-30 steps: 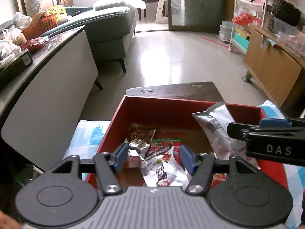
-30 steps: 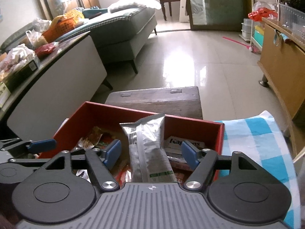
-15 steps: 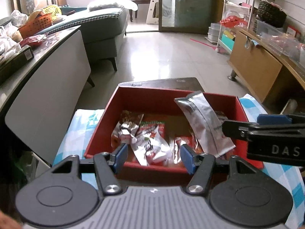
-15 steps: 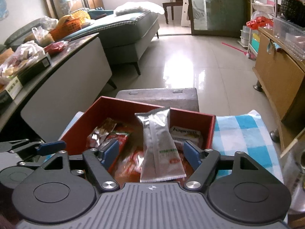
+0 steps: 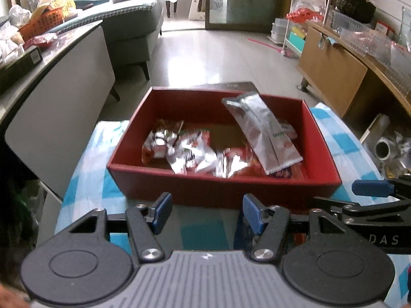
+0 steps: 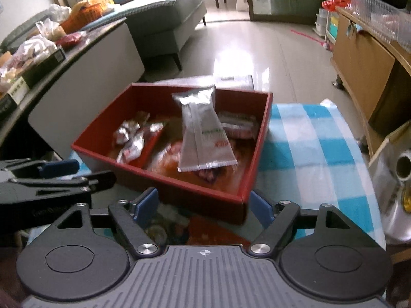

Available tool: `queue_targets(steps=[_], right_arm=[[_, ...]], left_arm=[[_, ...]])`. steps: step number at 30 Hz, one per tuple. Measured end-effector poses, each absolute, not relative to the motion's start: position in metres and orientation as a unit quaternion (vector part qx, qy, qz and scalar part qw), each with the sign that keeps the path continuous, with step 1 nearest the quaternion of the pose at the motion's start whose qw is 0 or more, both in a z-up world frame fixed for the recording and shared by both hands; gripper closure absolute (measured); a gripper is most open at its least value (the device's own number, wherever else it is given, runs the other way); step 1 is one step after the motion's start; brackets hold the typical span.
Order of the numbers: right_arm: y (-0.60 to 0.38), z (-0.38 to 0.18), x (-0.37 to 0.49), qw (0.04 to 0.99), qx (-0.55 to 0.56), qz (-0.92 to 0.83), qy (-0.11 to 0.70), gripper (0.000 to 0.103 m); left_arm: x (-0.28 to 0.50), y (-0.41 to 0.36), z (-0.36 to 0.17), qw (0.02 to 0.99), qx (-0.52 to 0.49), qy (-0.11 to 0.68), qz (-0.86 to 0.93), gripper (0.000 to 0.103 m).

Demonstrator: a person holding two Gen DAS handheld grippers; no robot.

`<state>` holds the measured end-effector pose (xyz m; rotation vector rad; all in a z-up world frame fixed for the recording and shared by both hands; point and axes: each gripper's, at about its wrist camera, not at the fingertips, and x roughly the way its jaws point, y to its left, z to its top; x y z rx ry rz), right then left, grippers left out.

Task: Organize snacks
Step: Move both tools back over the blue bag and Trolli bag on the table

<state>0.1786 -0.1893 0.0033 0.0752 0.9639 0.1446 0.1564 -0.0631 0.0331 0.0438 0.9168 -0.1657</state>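
Note:
A red box (image 5: 221,192) (image 6: 177,187) sits on a blue-checked cloth and holds several snack packets. A long silver packet (image 5: 262,131) (image 6: 203,133) leans against the box's far right side. Crumpled silver and red packets (image 5: 179,148) (image 6: 131,138) lie at its left. My left gripper (image 5: 205,211) is open and empty, just in front of the box's near wall. My right gripper (image 6: 204,208) is open and empty at the box's near right corner. More snack packets (image 6: 177,228) lie on the table under the right gripper, blurred.
The blue-checked cloth (image 6: 313,141) runs to the table's right edge. A foil roll (image 6: 403,164) lies to the right. A grey counter (image 5: 51,87) with clutter stands to the left. A wooden cabinet (image 5: 339,77) stands at the right.
Both grippers have pulled back and up from over the box to its near side. The silver packet now rests in the box, free of the right gripper.

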Motion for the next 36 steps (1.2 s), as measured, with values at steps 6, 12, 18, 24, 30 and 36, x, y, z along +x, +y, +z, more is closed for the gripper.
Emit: queue_targets(steps=[6,12,18,24,30,36], right_arm=[[-0.200,-0.018,0.164,0.864,0.041,0.065,0.498,0.019],[-0.199,-0.047,0.169,0.836,0.074,0.052,0.541,0.019],[-0.185,-0.060,0.168,0.831,0.078,0.055,0.548,0.012],[-0.166,-0.062,0.160,0.835,0.034,0.075,0.544,0.018],[-0.172,-0.056,0.149,0.833,0.003,0.084,0.547,0.031],[-0.186,-0.044,0.119,0.825,-0.008,0.084,0.559,0.035]], left_arm=[[0.142,-0.062,0.020,0.881,0.021,0.465,-0.085,0.047],[0.137,-0.061,0.014,0.873,0.012,0.480,-0.088,0.047],[0.137,-0.058,0.013,0.869,0.013,0.485,-0.094,0.047],[0.140,-0.052,0.013,0.869,0.006,0.487,-0.091,0.047],[0.138,-0.055,0.012,0.866,0.011,0.490,-0.102,0.047],[0.142,-0.073,-0.006,0.851,0.008,0.512,-0.116,0.047]])
